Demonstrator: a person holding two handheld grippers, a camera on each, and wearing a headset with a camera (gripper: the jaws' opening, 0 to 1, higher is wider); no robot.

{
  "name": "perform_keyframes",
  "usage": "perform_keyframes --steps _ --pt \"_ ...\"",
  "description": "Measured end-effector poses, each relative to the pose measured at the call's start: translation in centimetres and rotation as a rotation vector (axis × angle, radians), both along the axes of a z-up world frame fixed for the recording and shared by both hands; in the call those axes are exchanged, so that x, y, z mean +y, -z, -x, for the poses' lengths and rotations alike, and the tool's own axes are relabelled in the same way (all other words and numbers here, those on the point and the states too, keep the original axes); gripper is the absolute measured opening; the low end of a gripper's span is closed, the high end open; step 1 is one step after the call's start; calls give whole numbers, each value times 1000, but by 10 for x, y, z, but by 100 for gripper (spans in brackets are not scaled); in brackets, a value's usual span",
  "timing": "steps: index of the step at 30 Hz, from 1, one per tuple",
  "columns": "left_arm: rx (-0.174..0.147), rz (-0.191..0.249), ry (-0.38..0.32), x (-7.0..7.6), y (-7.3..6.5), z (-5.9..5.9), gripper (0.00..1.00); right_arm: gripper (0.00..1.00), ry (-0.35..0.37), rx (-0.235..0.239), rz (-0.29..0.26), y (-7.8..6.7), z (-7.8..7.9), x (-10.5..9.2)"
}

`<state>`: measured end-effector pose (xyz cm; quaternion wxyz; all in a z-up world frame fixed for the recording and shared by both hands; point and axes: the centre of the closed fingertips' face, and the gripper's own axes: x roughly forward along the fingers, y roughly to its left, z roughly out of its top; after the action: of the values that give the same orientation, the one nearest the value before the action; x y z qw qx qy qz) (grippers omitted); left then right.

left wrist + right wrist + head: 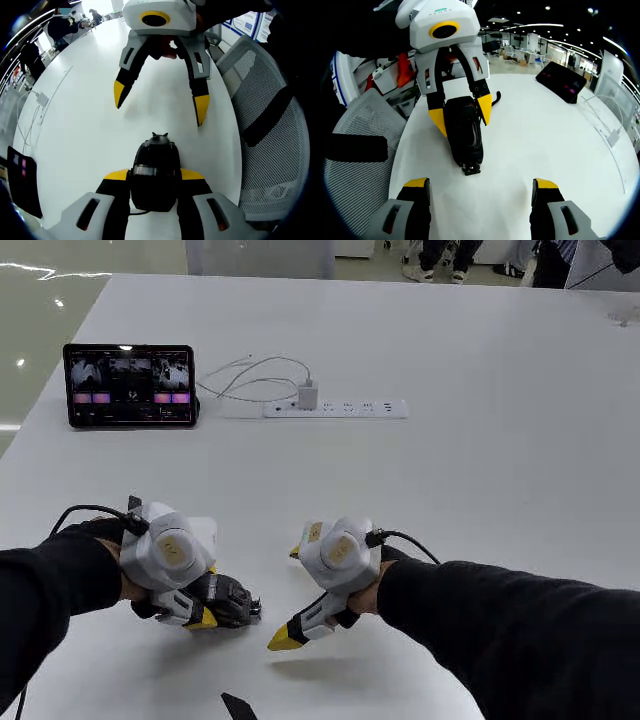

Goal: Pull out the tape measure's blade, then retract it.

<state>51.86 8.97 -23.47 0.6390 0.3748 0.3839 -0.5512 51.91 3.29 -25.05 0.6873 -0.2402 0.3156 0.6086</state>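
Clamping tape measure point(155, 172), left tool point(461, 116); right gripper view shows its hook point(471, 169).

right gripper point(480, 183): spread wide | left gripper point(461, 116): clamping tape measure point(465, 142)

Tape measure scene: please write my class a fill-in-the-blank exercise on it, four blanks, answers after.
1. The left gripper holds the tape measure, its jaws ____.
2. The right gripper has its jaws ____.
3. The tape measure's case is ____ in colour.
4. In the head view the tablet sits ____ of the power strip.
Answers: shut; open; black; left.
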Motion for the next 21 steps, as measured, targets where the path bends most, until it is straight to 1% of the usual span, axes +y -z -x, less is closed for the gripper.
perform_keyframes --steps 2,4,6,8,11,12,13,16,21 --pt "2 2 -1 0 0 0 31 73 -35 -39 4 -1 -1 2" --pt "8 8 -10 0 0 0 31 66 -56 -40 3 0 0 5" --pt "11 15 -12 0 0 0 31 62 -79 -50 3 -1 2 7" --pt "11 16 -13 0 0 0 31 55 -82 -72 8 0 0 8" --pt "10 12 -11 0 1 0 31 52 -89 -67 7 0 1 11" --pt "10 12 -12 0 1 0 31 50 -96 -72 6 0 1 12" --pt "10 12 -11 0 1 0 31 47 -100 -71 8 0 2 13" --pt "10 12 -10 0 1 0 31 41 -114 -69 17 2 3 16" --pt "9 13 -10 0 1 0 31 30 -143 -65 27 6 7 22"
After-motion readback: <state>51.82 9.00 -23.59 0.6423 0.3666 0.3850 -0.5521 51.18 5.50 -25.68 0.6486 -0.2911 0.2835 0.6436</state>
